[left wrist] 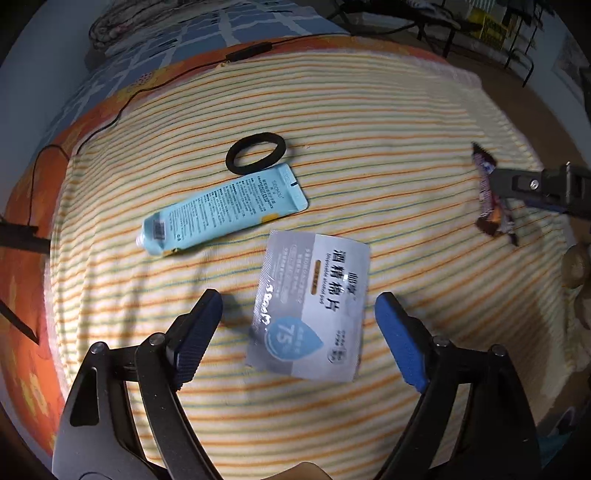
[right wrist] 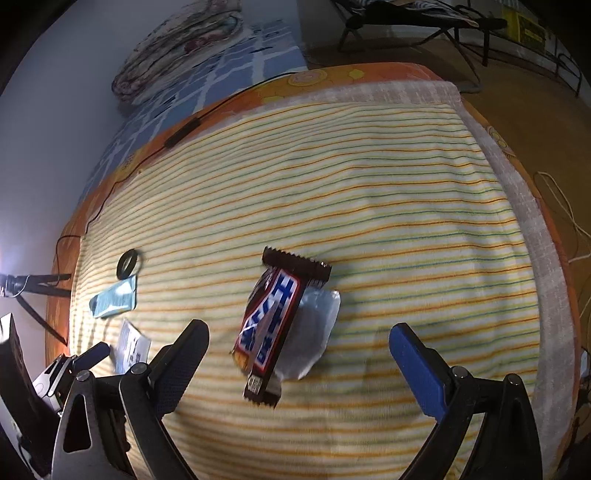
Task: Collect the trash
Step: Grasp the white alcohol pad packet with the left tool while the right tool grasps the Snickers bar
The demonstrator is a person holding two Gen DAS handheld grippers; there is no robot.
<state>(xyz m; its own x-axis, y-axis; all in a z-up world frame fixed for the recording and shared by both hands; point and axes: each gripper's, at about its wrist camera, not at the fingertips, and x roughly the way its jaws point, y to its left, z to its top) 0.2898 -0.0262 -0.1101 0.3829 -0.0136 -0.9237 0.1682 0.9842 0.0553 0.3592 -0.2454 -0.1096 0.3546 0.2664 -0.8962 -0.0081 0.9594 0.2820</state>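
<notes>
Left gripper [left wrist: 299,328] spread wide, straddling alcohol-pad sachet [left wrist: 310,306] flat on striped blanket [left wrist: 388,110]. Right gripper [right wrist: 299,354] likewise released around candy wrapper [right wrist: 273,321]. Risks: pinching blanket instead of thin foil; fingers sliding over flat wrappers; tube [left wrist: 221,210] mistakenly grabbed.

Lying across an orange patterned mattress cover [right wrist: 325,79]: a cream towel blanket with thin orange and green stripes [right wrist: 369,206]. Trailing along the far edge: a thin black cable with an inline switch [left wrist: 248,52]. Showing beyond: blue-and-white checked bedding [left wrist: 207,29], brown wooden floor [right wrist: 517,96], black metal-framed furniture [right wrist: 406,18], pale wall [right wrist: 44,129].
</notes>
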